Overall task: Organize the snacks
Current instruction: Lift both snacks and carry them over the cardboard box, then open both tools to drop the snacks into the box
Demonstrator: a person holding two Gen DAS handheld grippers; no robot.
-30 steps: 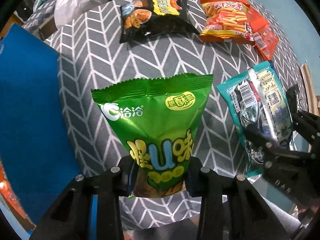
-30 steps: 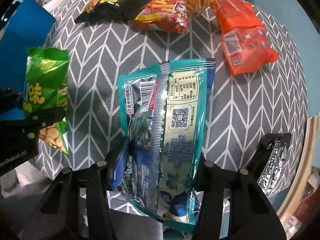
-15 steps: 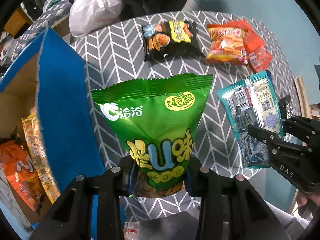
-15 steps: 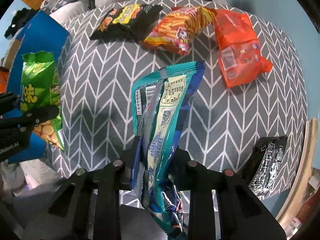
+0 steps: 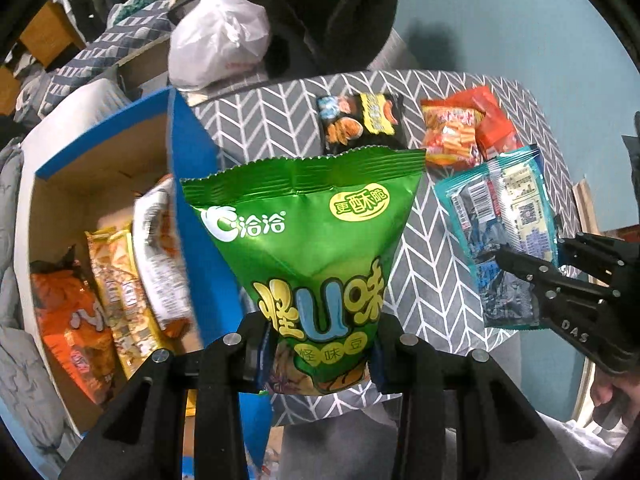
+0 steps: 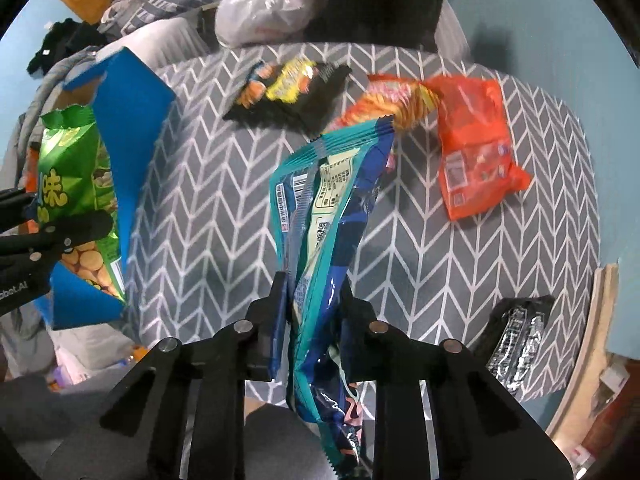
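Left hand-held gripper [image 5: 318, 354]: clamped on green bag [image 5: 312, 248], long axis pointing away.
Right hand-held gripper [image 6: 314, 320]: clamped on teal packet [image 6: 328, 208], off the surface [image 6: 200, 208].
Blue box [image 5: 196, 184]: left of both, nearer the left one.

**What we cannot make out**

We see the glossy green snack bag [image 5: 316, 248] hiding part of the grey chevron tablecloth [image 5: 432, 280]. The blurred white-and-orange packet [image 5: 160, 256] in the blue cardboard box [image 5: 192, 200] stays unreadable. The small black foil packet [image 6: 520, 336] shows no legible print.
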